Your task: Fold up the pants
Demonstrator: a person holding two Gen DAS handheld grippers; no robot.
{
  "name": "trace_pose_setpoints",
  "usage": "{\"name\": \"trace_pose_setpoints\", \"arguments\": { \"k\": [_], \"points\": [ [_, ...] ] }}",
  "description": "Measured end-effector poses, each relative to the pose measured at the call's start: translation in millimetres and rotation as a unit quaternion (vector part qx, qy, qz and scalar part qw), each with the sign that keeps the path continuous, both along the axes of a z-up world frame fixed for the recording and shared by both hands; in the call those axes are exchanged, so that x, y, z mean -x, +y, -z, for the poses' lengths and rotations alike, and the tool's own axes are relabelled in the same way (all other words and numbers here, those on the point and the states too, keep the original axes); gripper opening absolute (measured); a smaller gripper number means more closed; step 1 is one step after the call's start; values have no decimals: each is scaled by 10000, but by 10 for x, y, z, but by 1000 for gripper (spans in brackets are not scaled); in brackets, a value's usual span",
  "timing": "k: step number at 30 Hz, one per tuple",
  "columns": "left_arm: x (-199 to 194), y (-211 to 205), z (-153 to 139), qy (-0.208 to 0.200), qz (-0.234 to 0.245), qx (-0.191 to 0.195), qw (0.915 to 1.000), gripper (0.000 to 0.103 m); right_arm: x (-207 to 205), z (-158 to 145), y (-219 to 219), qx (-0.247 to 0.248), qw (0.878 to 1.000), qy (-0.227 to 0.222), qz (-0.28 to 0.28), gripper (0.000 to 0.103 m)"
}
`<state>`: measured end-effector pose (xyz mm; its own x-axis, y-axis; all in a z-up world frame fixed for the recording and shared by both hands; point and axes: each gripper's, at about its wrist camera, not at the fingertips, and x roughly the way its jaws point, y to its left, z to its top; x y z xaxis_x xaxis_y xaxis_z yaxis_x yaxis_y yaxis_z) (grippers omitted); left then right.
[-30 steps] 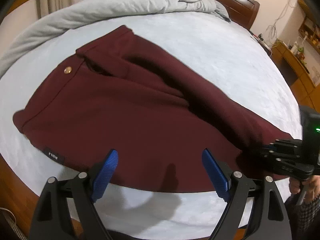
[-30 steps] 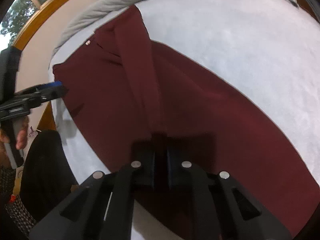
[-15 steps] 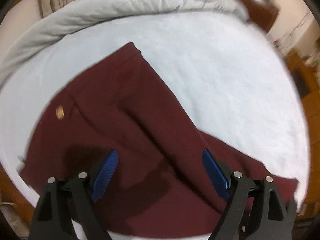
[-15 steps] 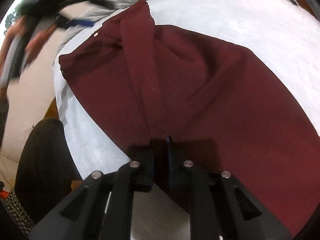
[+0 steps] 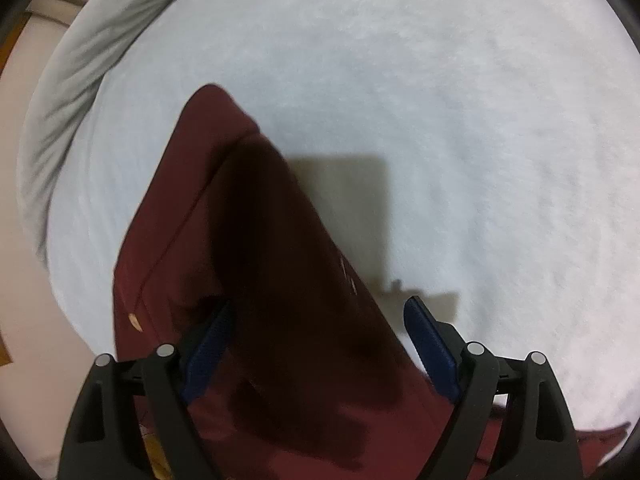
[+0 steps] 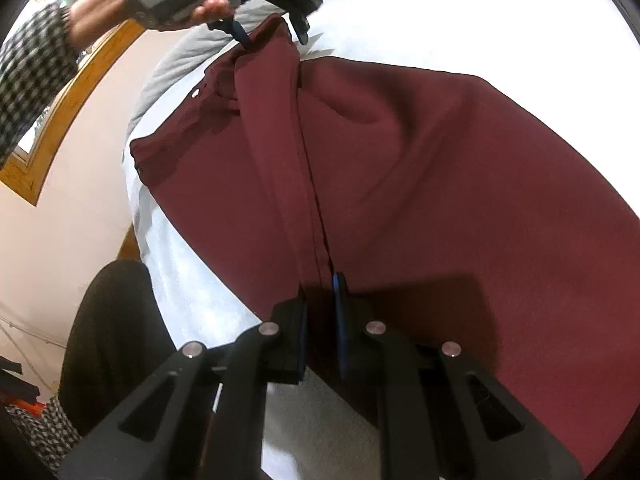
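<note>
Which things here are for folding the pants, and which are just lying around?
For the job:
- maroon pants
- right gripper, shut on the pants
- left gripper, open

Just lying around:
- grey blanket
- white bed sheet

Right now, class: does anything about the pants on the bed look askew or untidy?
Yes. The maroon pants lie crooked on the white bed, with a raised ridge of fabric running from the right gripper toward the waistband.

I noted the pants [image 5: 256,280] ran off the left wrist view's bottom edge; the cloth pinched in the right gripper [image 6: 320,320] was shadowed.
</note>
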<state>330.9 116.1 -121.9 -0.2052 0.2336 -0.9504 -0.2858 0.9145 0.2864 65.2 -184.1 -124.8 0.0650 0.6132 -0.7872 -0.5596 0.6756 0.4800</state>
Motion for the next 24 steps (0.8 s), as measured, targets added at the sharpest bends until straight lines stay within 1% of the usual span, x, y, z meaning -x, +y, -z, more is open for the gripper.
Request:
{"name": "trace_pose_setpoints", "arguments": {
  "k": [2,4,5,6,7,8,9,10,11,13,14,16,17,20,21,22,23,24],
  "points": [
    [-47,46,104,226,-121,-43,9997,86,-13,2,-7,-73,9999,80,42,11],
    [-52,104,190,390,-257,-12,9989,74,-24,11,17,-112,9999,112,53,11],
    [-43,139,222,423,-336,66,9985,63,-26,13,17,-134,9998,130,64,11],
    [-22,175,224,375,-455,174,9981,54,-26,15,25,-149,9998,140,74,11],
    [-12,207,213,320,-532,236,9978,49,-25,16,15,-161,9997,146,79,11],
    [9,232,196,264,-588,275,9975,34,-22,13,13,-167,9997,140,84,11],
    [40,247,168,217,-604,344,9973,27,-16,8,12,-166,9997,129,87,11],
    [79,251,126,148,-616,428,9971,17,-15,6,-1,-165,9997,124,91,11],
    [115,274,72,37,-641,488,9967,13,-13,3,9,-162,9998,116,99,11],
    [236,328,-139,-391,-742,648,9944,11,-11,-9,-11,-171,9997,111,117,11],
    [343,349,-308,-704,-707,725,9924,10,-10,-26,-24,-197,9996,112,142,11],
    [535,370,-547,-1131,-591,757,9889,10,-23,-51,-57,-240,9995,115,180,12],
    [714,389,-725,-1458,-490,736,9854,10,-22,-63,-65,-242,9995,95,200,12],
    [1166,499,-1018,-2052,-474,812,9742,10,-14,-111,-84,-244,9995,20,206,11],
    [1403,532,-1118,-2316,-460,814,9683,10,-12,-129,-106,-244,9995,-16,195,11],
    [1604,551,-1177,-2474,-453,775,9648,10,-6,-149,-118,-249,9995,-42,195,11],
    [1822,575,-1220,-2668,-524,823,9588,10,-2,-173,-137,-261,9994,-53,206,11],
    [1898,579,-1231,-2754,-580,846,9558,10,3,-192,-151,-264,9994,-57,211,11]
  ]
}}
